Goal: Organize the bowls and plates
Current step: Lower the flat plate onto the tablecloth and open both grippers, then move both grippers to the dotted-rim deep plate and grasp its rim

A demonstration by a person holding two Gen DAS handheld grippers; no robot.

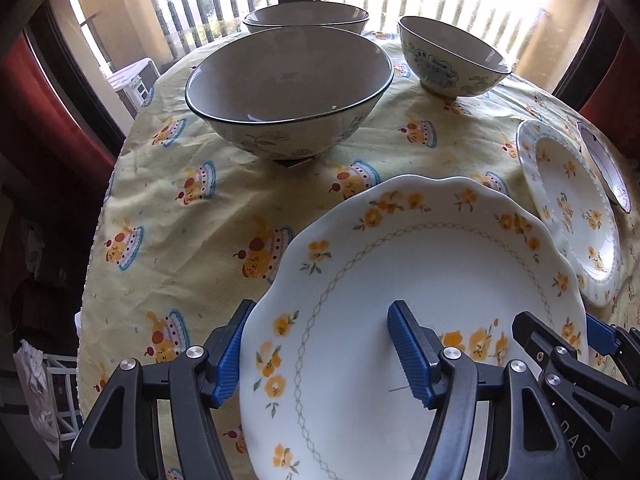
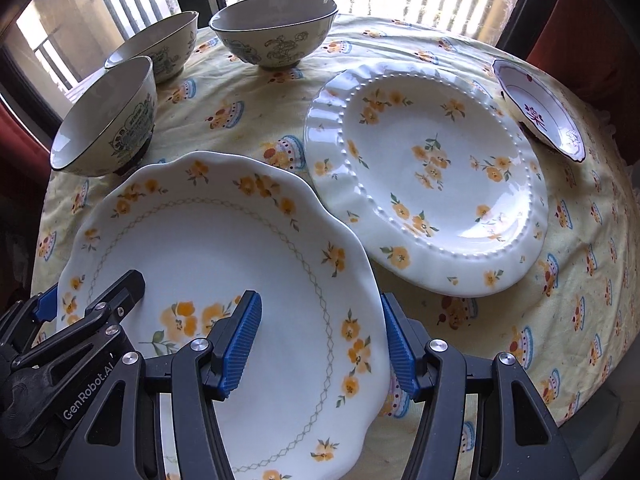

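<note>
A large white scalloped plate (image 1: 420, 280) with orange flowers lies at the near edge of the round table. My left gripper (image 1: 320, 312) stands open astride its left rim, one blue pad outside the edge, the other over the plate's well. In the right wrist view my right gripper (image 2: 320, 304) stands open astride the right rim of the same plate (image 2: 224, 248) in the same way. Three grey-lined bowls (image 1: 288, 92) (image 1: 306, 20) (image 1: 452, 60) stand at the far side. Whether the plate rests on the cloth or is lifted is unclear.
A beaded white plate (image 2: 432, 176) with orange flowers lies just right of the scalloped plate. Beyond it, near the table's right edge, sits a small dish (image 2: 540, 108) with a purple pattern. A yellow cupcake-print cloth (image 1: 200, 220) covers the table. Windows with railings are behind.
</note>
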